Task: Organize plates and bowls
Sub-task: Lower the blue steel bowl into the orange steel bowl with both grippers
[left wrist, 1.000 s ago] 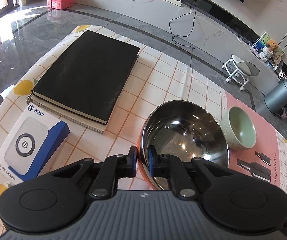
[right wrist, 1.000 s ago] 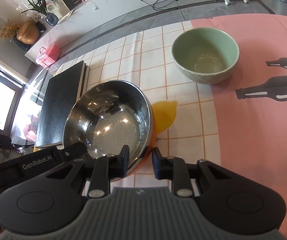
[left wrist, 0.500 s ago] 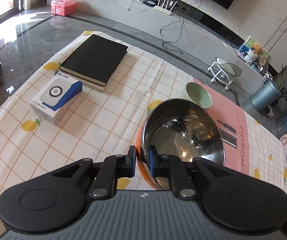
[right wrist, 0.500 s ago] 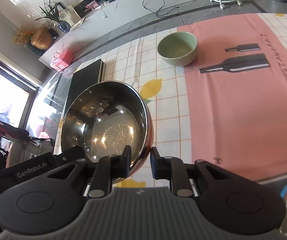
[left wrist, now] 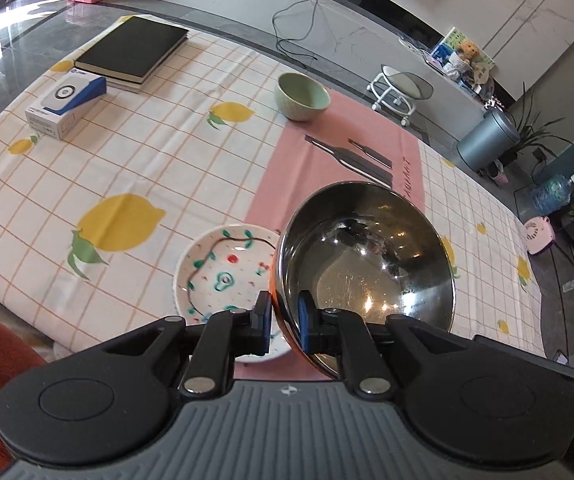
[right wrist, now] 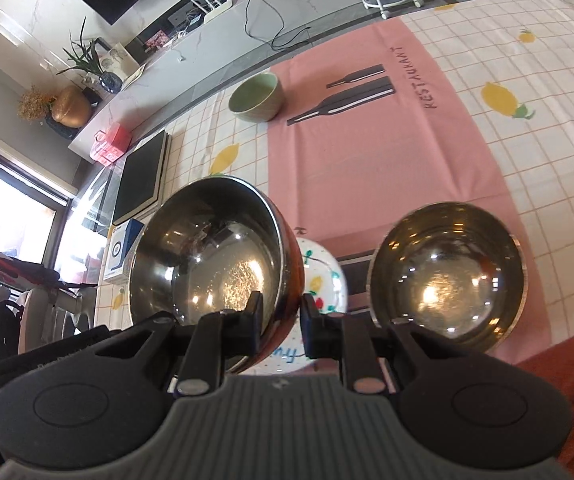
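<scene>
Left hand-held gripper: your jaws are pinched on the near rim of the steel bowl, one pad outside, the blue pad inside. Nearly pressed together.
Right hand-held gripper: your jaws straddle the same bowl's rim on its other side, one finger inside, one outside. Jaws have just been closing, rim between them; the inner pad sits on the wall, but contact at the outer pad can't be confirmed.
Steel bowl: held clear of the tabletop, tilted, orange outer skin showing at the rim. Sits over the right edge of the painted plate.
Painted plate: white w/ green vine and red dots, flat at the near edge of the tabletop, partly covered by the bowl in both views.
Second steel bowl: upright on the pink mat, just right of the plate, apart from the held bowl.
Green bowl: upright at the far corner of the mat, well apart from the rest.
Other items: black notebook and blue-white box at far left of the tabletop.
</scene>
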